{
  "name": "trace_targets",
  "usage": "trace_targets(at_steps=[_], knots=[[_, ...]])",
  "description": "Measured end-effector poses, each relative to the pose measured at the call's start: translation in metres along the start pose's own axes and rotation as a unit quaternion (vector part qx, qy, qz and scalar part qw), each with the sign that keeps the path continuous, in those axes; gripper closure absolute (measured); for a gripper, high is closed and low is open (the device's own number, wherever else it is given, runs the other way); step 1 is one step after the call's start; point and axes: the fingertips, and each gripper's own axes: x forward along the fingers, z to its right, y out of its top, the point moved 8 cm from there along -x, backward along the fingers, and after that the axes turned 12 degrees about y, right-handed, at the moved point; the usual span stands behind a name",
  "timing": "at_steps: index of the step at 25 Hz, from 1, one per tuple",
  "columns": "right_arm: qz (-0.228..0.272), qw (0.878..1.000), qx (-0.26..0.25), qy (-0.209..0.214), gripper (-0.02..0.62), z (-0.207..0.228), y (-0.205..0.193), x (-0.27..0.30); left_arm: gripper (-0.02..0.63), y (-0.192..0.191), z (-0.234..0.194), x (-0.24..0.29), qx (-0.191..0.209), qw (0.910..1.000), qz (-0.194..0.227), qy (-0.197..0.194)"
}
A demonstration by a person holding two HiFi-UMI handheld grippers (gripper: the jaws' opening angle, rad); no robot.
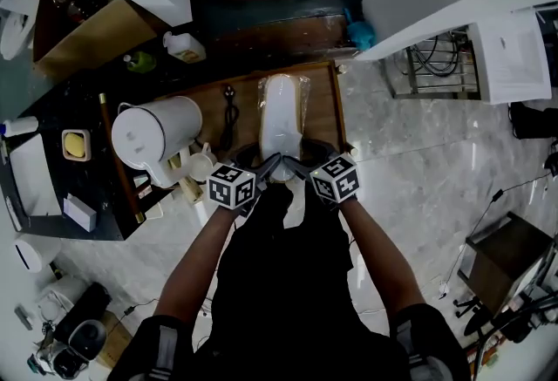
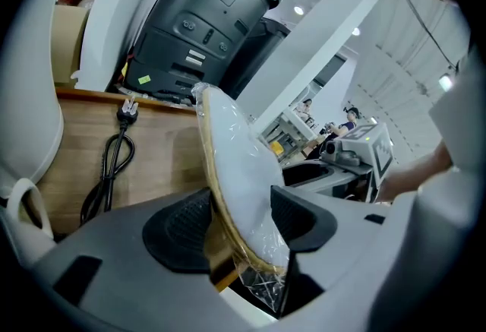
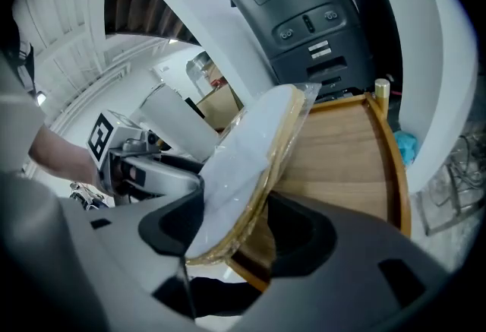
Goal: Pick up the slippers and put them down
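A pair of white slippers point(image 1: 281, 119) with tan soles, sealed in a clear plastic bag, stands on edge over the wooden tray point(image 1: 324, 113). Both grippers meet at its near end. In the left gripper view the slippers point(image 2: 237, 171) run up between the two black pads, and the left gripper point(image 2: 241, 222) is shut on them. In the right gripper view the slippers point(image 3: 244, 159) lean left against the left pad, with the right gripper point(image 3: 237, 230) closed on the same end. In the head view the left gripper point(image 1: 267, 170) and right gripper point(image 1: 296, 168) sit side by side.
A black power cord point(image 1: 228, 116) lies on the tray left of the slippers. A white jug point(image 1: 161, 139) and a white mug point(image 1: 202, 166) stand further left. A black appliance point(image 2: 205, 26) rises behind the tray. Marble floor point(image 1: 410, 161) spreads to the right.
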Motion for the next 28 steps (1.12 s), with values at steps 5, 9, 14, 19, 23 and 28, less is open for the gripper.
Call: trace_targets(at_steps=[5,9,14,19,23,28], knots=[[-0.02,1.0,0.008,-0.006,0.325,0.011,-0.01,0.011,0.354,-0.009,-0.007,0.014,0.006,0.9996,-0.026,0.006],[-0.034,0.999,0.012,-0.011,0.325,0.016,-0.017,0.016,0.354,-0.017,-0.012,0.023,-0.003,0.9988,-0.048,0.01],[-0.052,0.998,0.014,-0.028,0.325,0.016,-0.019,0.022,0.354,-0.026,-0.022,0.032,-0.025,0.9975,-0.066,0.003],[-0.055,0.998,0.014,-0.042,0.325,0.017,-0.021,0.022,0.354,-0.025,-0.021,0.035,-0.027,0.9964,-0.08,-0.001],[-0.055,0.997,0.009,-0.055,0.325,0.018,-0.022,0.025,0.354,-0.026,-0.022,0.037,-0.023,0.9971,-0.073,0.007],[-0.05,0.994,-0.014,-0.091,0.322,0.012,-0.022,0.02,0.353,-0.025,-0.026,0.027,-0.028,0.9954,-0.077,0.05]])
